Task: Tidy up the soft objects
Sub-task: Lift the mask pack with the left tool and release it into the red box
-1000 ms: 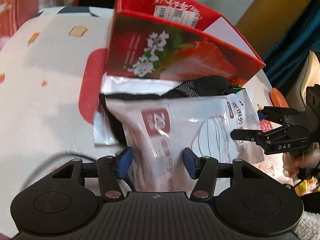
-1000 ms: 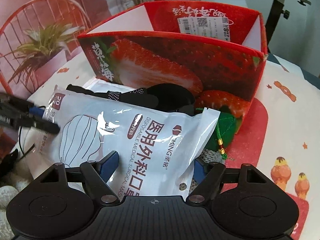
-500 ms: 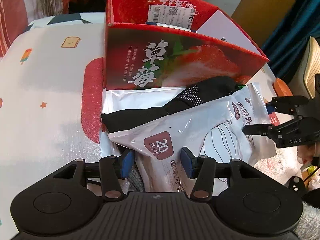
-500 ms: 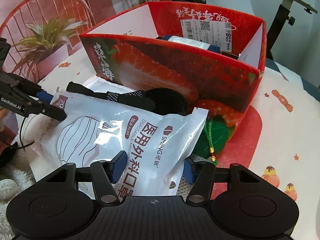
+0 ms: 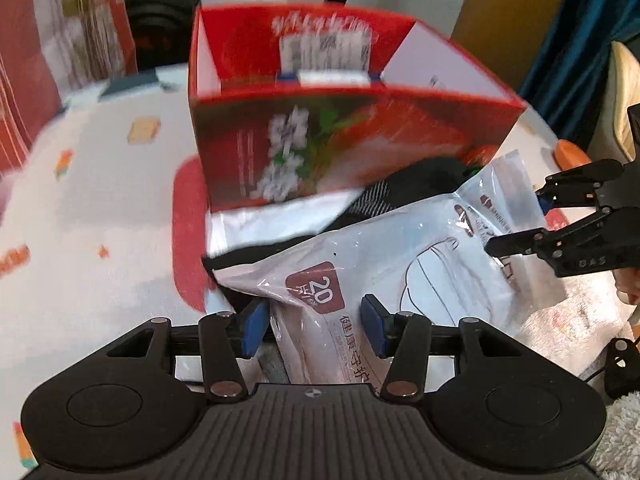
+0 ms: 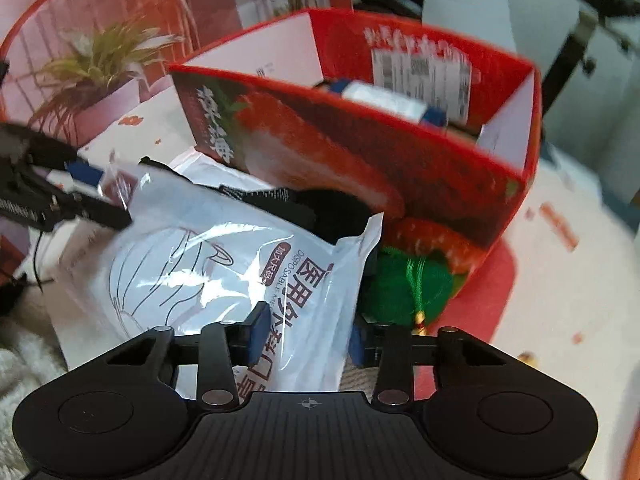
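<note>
Holding a two-finger tool in each hand, I have one flat white plastic pack of disposable face masks [image 5: 400, 276] caught between them. Furthest left, a white tablecloth with small printed motifs and a big red patch [image 5: 100, 216] covers the table. Next comes my left gripper [image 5: 314, 326], its blue-padded fingers [image 5: 252, 328] clamped on the pack's near edge, beside a dark red label printed with the number 20. The pack slopes up and away from that grip, lifted off the cloth. Under it lie a black fabric piece with a patterned band [image 5: 404, 188] and a second white plastic bag [image 5: 272, 220], both against the foot of a tall red cardboard box printed with strawberries [image 5: 340, 148]. The box stands open-topped behind the pack, with a blue and white packet [image 6: 384, 100] showing inside it. To the right, my right gripper [image 6: 304, 338] is closed on the pack's other end, over large red Chinese characters and the words DISPOSABLE MEDICAL; its right pad is partly hidden behind the plastic. Just right of that grip, a green fabric pouch with a green tassel and gold bead [image 6: 408, 284] rests against the box's lower corner. Much of both views is blurred, so the fine print on the box cannot be read.
</note>
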### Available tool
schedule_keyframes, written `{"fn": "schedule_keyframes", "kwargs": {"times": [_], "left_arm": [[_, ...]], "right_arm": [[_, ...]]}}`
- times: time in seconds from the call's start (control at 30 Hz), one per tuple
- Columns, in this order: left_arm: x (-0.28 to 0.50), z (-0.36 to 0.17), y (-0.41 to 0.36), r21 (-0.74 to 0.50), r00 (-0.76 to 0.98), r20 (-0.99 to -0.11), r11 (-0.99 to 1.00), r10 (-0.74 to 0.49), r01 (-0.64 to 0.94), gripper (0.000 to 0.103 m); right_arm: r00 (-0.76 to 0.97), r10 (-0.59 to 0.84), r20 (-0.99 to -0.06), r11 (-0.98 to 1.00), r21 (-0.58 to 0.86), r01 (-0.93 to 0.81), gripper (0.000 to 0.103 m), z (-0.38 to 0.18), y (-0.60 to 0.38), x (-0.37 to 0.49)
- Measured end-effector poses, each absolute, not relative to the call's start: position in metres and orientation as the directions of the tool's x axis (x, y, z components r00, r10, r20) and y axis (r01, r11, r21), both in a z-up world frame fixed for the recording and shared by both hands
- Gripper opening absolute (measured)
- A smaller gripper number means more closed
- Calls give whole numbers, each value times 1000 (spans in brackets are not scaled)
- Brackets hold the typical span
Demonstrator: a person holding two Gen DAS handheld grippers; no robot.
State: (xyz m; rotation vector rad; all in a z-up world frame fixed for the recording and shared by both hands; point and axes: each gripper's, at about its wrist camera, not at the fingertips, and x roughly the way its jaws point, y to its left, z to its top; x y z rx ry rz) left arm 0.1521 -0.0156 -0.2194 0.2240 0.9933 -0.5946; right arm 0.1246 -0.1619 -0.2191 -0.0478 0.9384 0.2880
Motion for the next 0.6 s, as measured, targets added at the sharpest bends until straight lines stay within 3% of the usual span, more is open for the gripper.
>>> {"fn": "schedule_keyframes", "kwargs": {"times": [0.23,0.6], "left_arm": [[143,-163,5,-97,518,-734,822,-440,561,52],[158,-88,-4,-87,695,-530,846,-486,525,51]], "right_arm": [[663,230,-713,957,43,-286,29,-163,-165,109],[852,149,-502,967,-105,-231,15,-85,-173,128]]}}
